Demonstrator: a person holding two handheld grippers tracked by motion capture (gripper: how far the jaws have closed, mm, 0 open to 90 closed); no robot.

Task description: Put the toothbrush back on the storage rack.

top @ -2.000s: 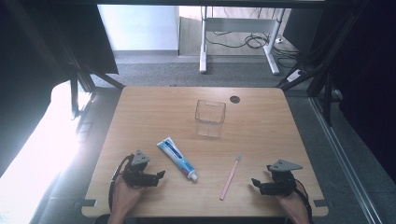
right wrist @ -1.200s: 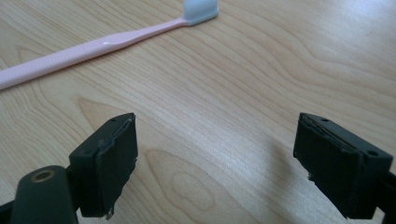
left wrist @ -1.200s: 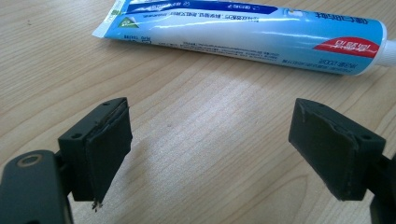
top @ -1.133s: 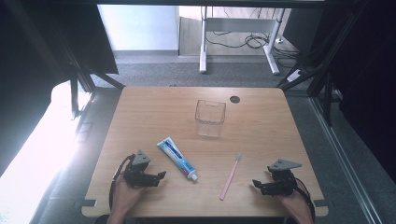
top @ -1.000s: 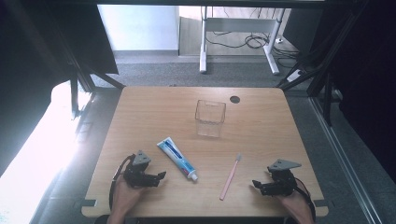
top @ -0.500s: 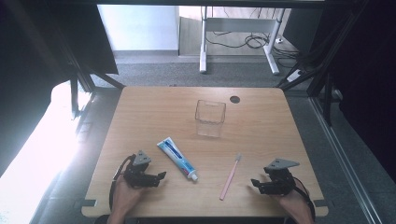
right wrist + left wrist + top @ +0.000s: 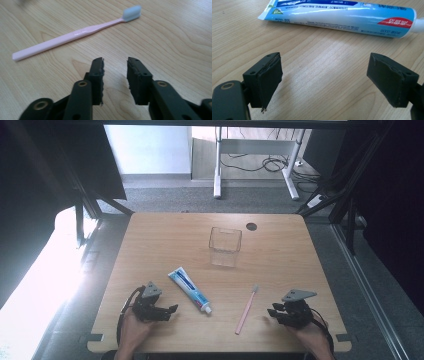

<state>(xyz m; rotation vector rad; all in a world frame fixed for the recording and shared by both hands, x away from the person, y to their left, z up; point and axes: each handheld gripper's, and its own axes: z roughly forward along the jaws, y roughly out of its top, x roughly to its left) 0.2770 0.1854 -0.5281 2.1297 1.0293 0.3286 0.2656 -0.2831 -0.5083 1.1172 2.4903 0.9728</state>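
Black left gripper (image 7: 167, 310) low over wooden table (image 7: 160, 240) at near left, jaws spread wide, nothing between them, aimed at toothpaste tube. Blue-and-white toothpaste tube (image 7: 189, 290) flat on table just right of it, apart from jaws, white cap end toward near edge. Clear square cup (image 7: 225, 246) upright farther back, centre. Pink toothbrush (image 7: 246, 309) flat, bristles away. Right gripper (image 7: 272, 312) at near right, jaws just closing to narrow gap, empty, pointing at toothbrush, not touching.

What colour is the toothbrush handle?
Pale pink, with a light blue-white bristle head. The toothbrush shows best in the right gripper view.
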